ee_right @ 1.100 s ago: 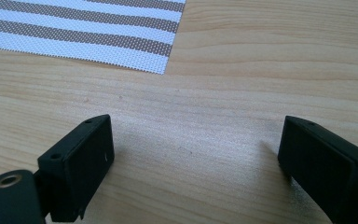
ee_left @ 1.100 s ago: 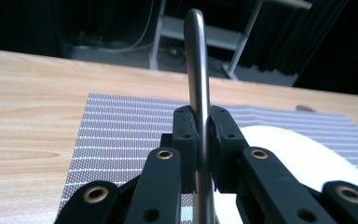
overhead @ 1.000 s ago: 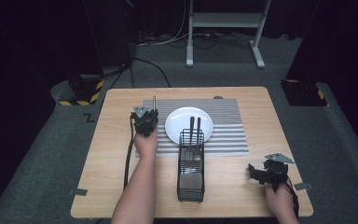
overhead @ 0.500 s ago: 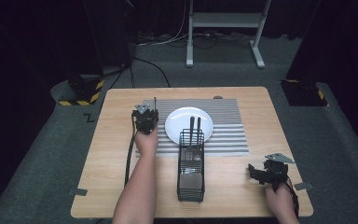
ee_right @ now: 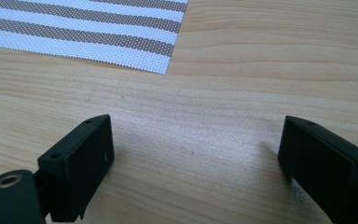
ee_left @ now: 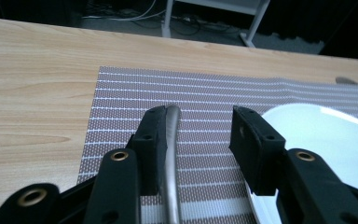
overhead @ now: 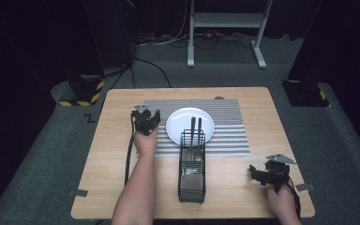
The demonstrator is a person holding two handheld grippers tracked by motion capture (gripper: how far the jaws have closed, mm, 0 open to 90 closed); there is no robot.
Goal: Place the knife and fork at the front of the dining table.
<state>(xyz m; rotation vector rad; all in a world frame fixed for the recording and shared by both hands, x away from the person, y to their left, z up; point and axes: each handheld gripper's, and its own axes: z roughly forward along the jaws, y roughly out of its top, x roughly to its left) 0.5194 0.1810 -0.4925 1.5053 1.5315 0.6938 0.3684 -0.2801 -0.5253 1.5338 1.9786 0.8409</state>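
Table (overhead: pixel 117 154): pale wood grain, light tan. Placemat (overhead: pixel 229 126): woven, striped grey-brown and white; plate (overhead: pixel 178 123): plain glossy white; wire caddy (overhead: pixel 191 166): black, holding two black handles (overhead: pixel 195 126). Both grippers, left (ee_left: pixel 199 128) and right (ee_right: pixel 193 149), have matte black jaws with brass-coloured rivets; a dull silver-grey metal handle (ee_left: pixel 170 154) lies between the left jaws.

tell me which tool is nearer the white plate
The left tool. It sits just beside the white plate's left edge, over the striped mat. The right tool is well away, over bare table near the front right corner.
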